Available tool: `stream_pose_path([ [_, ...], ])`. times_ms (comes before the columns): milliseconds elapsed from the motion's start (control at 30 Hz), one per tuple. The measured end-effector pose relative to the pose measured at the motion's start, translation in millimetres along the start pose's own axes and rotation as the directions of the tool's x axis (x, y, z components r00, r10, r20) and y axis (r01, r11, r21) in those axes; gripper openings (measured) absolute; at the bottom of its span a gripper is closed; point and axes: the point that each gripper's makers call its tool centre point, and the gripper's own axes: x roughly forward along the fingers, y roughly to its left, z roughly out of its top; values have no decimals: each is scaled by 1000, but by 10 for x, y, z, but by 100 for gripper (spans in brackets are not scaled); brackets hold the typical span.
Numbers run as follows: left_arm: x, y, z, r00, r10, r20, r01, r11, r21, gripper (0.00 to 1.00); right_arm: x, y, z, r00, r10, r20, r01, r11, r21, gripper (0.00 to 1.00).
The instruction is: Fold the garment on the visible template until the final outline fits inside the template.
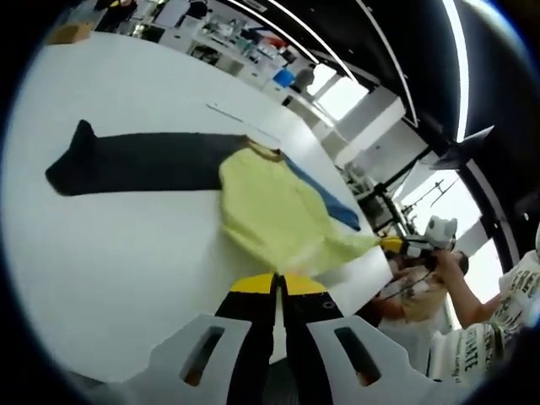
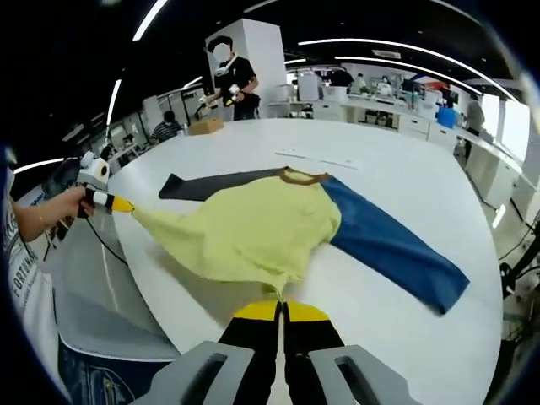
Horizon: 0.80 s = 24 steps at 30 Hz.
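While both claws pinch it—garment [image 2: 253,232] lifted.

A person's white shirt [image 2: 24,261] at the left edge of the right gripper view bears dark capitals, perhaps "FORTUN"; similar print on the shirt [image 1: 498,325] is unreadable.

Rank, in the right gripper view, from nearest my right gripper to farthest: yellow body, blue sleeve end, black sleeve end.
From the right gripper:
1. Yellow body, pinched at its hem.
2. Blue sleeve end, off to the right.
3. Black sleeve end, far left across the white table.
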Motion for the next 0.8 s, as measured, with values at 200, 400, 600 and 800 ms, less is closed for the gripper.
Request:
stream_pose_path([
  [200, -24, -23, -42, 1000, 0, -19, 0, 1000, -11, 0, -56, 10, -13, 1000, -10, -10, 10, 1000, -17, 0],
  [400, -39, 58, -127, 998, 33, -48, -33, 999, -9, 0, -79, -46, -104, 999, -34, -41, 33, 999, -28, 0],
  [600, -44, 86, -206, 997, 45, -66, -46, 999, -13, 0, -79, -46, -249, 997, -29, -67, 30, 1000, 1, 0],
  [800, -35, 121, -318, 993, 60, -98, -61, 998, -11, 0, -88, -18, -414, 993, -29, -111, 30, 1000, 8, 0],
])
